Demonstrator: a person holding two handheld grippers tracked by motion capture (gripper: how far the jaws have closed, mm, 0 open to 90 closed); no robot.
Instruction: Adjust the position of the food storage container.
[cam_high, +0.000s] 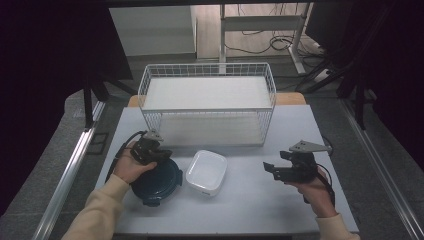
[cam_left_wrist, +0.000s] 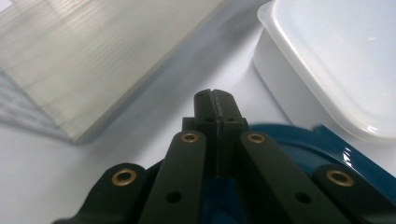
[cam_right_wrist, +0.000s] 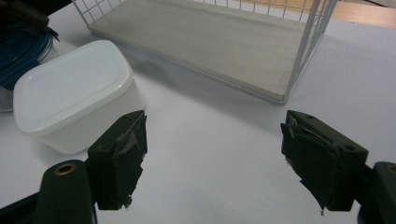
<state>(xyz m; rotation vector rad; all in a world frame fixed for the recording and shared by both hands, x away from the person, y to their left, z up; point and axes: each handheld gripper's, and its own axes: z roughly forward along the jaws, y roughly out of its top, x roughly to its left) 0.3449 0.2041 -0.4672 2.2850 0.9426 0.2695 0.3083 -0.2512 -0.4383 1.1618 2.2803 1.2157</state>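
The left gripper (cam_high: 159, 150), jaws pressed together on nothing, hovers over the round blue container (cam_high: 159, 182) at near left. The right gripper (cam_high: 272, 169) waits spread wide, right of the white tub (cam_high: 206, 171). Those shut jaws could skid across the blue lid and shove it into the tub just beside it.

The wire rack (cam_high: 207, 102) walled off the table's (cam_high: 250, 200) far half. In front, the white container (cam_high: 206, 172) sat just beside the dark blue round container (cam_high: 157, 182), leaving no passage between them. Bare table lay open between the white container and the right gripper (cam_high: 272, 170).
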